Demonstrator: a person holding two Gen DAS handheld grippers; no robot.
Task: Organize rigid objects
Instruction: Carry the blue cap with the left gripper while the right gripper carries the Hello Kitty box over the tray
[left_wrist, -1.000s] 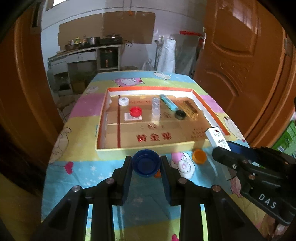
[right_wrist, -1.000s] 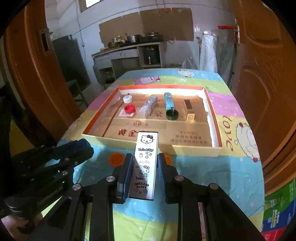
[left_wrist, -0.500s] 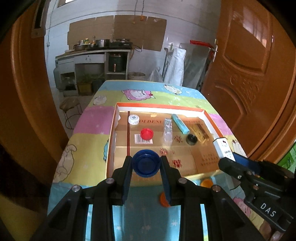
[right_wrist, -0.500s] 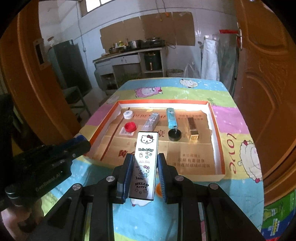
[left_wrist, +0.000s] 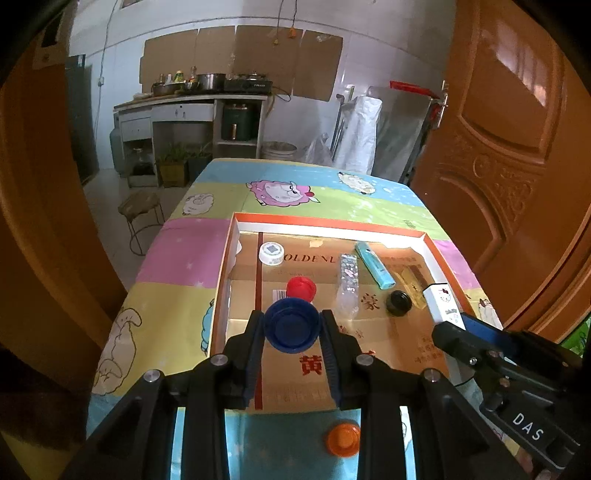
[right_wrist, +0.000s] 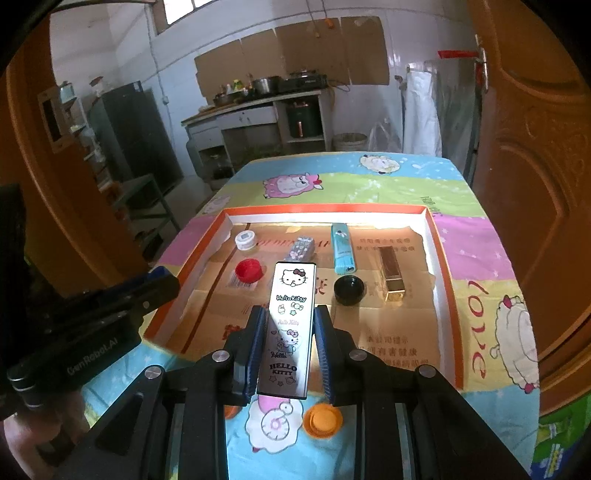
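While the left gripper (left_wrist: 291, 328) clamps one blue cap (left_wrist: 291, 324) at centre frame, the right gripper (right_wrist: 289, 332) pinches one Hello Kitty case (right_wrist: 290, 325). Six items lie in the cardboard tray (right_wrist: 441, 258) above them: white cap (right_wrist: 245, 240), red cap (right_wrist: 248, 269), black cap (right_wrist: 348, 290), clear tube (left_wrist: 348, 280), teal lighter (right_wrist: 342, 249), gold bar (right_wrist: 390, 272). One orange cap (right_wrist: 322, 419) sits low on the tablecloth (right_wrist: 369, 173).

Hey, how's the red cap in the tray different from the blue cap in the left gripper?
The red cap lies on the tray floor; the blue cap is clamped in the left gripper. The red cap looks smaller than the blue cap. Red shows its closed top, blue its hollow inside. Both are round.
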